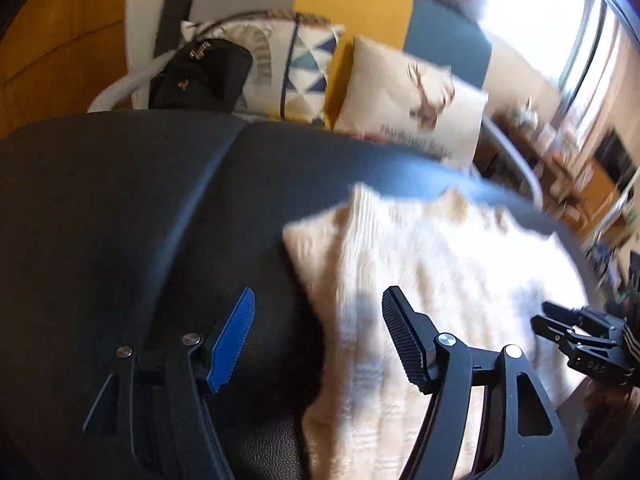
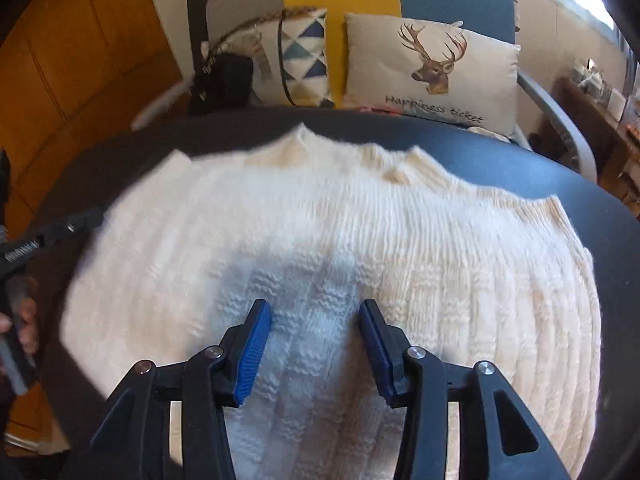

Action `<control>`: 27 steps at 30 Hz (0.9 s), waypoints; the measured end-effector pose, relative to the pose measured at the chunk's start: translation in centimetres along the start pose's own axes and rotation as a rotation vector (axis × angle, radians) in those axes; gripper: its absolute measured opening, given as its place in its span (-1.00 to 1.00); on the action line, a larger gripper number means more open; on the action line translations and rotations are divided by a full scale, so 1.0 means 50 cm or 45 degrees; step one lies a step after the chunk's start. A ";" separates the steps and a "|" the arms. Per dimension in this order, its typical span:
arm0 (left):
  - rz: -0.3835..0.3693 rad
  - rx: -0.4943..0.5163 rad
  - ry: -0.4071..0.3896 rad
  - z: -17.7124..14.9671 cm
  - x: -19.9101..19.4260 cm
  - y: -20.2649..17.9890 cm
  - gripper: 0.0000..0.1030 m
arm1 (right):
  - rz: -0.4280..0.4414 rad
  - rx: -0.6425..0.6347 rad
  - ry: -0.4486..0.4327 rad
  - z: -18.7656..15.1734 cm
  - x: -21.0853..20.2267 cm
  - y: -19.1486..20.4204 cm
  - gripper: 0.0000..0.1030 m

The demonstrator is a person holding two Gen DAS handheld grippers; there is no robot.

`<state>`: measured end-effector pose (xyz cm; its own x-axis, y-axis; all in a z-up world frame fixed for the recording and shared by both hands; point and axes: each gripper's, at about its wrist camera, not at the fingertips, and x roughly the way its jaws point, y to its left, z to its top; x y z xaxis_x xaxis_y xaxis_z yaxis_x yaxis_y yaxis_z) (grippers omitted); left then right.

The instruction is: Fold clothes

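Observation:
A cream knitted sweater (image 2: 360, 220) lies spread flat on a dark round table (image 2: 520, 160), its far edge wavy. My right gripper (image 2: 314, 306) hovers open over the sweater's near middle, with only flat fabric below its blue pads. My left gripper (image 1: 320, 296) stands wide open over the sweater's (image 1: 440, 260) left edge, one jaw over the bare table (image 1: 120, 200), the other over the knit. Nothing is held. The right gripper's body shows at the far right of the left wrist view.
Behind the table stands a seat with a deer cushion (image 2: 432, 68), a triangle-patterned cushion (image 2: 304, 56) and a black bag (image 2: 224, 80). Orange wooden panels (image 2: 80, 60) fill the left. A hand (image 2: 24, 320) holds the left tool. A bright window is at the right.

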<state>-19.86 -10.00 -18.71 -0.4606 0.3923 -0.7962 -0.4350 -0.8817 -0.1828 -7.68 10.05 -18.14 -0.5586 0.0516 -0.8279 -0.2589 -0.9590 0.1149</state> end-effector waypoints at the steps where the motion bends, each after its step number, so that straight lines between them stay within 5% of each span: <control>1: 0.001 0.006 0.033 -0.001 0.012 -0.001 0.36 | -0.012 -0.011 0.005 -0.009 0.007 0.009 -0.02; 4: -0.008 -0.003 0.061 -0.007 0.016 -0.001 0.25 | -0.030 0.023 0.007 0.001 -0.003 0.011 -0.01; 6: -0.016 -0.011 0.029 -0.019 -0.004 0.003 -0.05 | 0.009 0.065 -0.008 0.001 -0.029 0.003 -0.02; 14: -0.042 -0.075 -0.010 -0.058 -0.009 0.018 -0.50 | 0.002 0.070 0.001 -0.085 -0.040 -0.010 -0.02; 19: -0.019 -0.067 0.001 -0.076 -0.033 0.027 -0.48 | 0.018 0.086 0.043 -0.081 -0.059 -0.015 -0.02; 21: -0.027 -0.088 0.014 -0.089 -0.052 0.032 -0.31 | 0.019 0.095 0.040 -0.088 -0.060 -0.019 -0.02; 27: 0.007 0.095 -0.011 -0.155 -0.096 -0.024 -0.15 | 0.040 0.113 0.000 -0.124 -0.105 -0.009 -0.02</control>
<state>-11.11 -12.87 -19.14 -0.4699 0.3904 -0.7917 -0.4887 -0.8620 -0.1350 0.24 8.47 -17.23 -0.5674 0.0217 -0.8231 -0.3100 -0.9317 0.1891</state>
